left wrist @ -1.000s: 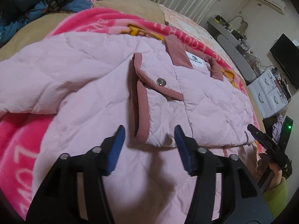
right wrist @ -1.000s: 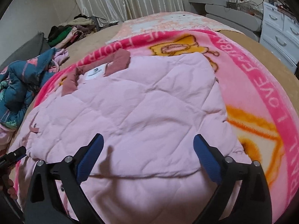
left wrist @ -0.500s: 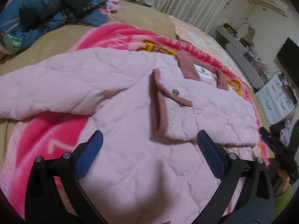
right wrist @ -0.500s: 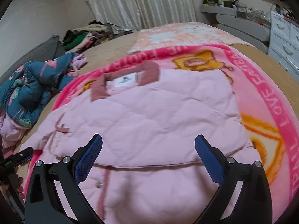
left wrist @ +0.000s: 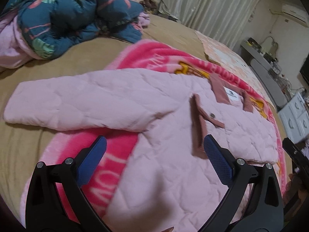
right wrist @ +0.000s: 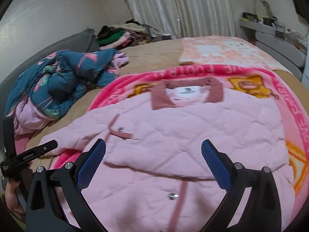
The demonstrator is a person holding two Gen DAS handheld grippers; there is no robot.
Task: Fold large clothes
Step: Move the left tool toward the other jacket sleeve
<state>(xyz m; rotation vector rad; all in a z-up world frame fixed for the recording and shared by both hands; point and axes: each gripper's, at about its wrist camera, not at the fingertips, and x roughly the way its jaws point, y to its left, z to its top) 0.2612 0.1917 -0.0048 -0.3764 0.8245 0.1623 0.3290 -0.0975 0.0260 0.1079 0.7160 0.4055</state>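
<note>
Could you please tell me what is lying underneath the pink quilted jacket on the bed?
The pink quilted jacket lies on a bright pink printed blanket, which lies on the tan bedcover. The blanket's middle is covered.

One pink quilted jacket [right wrist: 173,135] lies on one bright pink blanket [right wrist: 289,100] spread over one bed [right wrist: 154,54], and three metal snaps show on the jacket in the right wrist view, with one white label [right wrist: 186,92] inside its one dusty-rose collar [right wrist: 160,98]. One dark blue flowered coat [left wrist: 63,13] sits crumpled at the bed's far side, one heap of mixed clothes [right wrist: 123,32] lies beyond it by the one pale curtain [right wrist: 179,5], and one patterned peach cover [right wrist: 222,50] lies past the blanket. Two grippers are in sight, the left gripper [left wrist: 153,156] and the right gripper [right wrist: 153,158], each with two blue-padded fingers [left wrist: 90,162] spread wide, four fingers in all.
</note>
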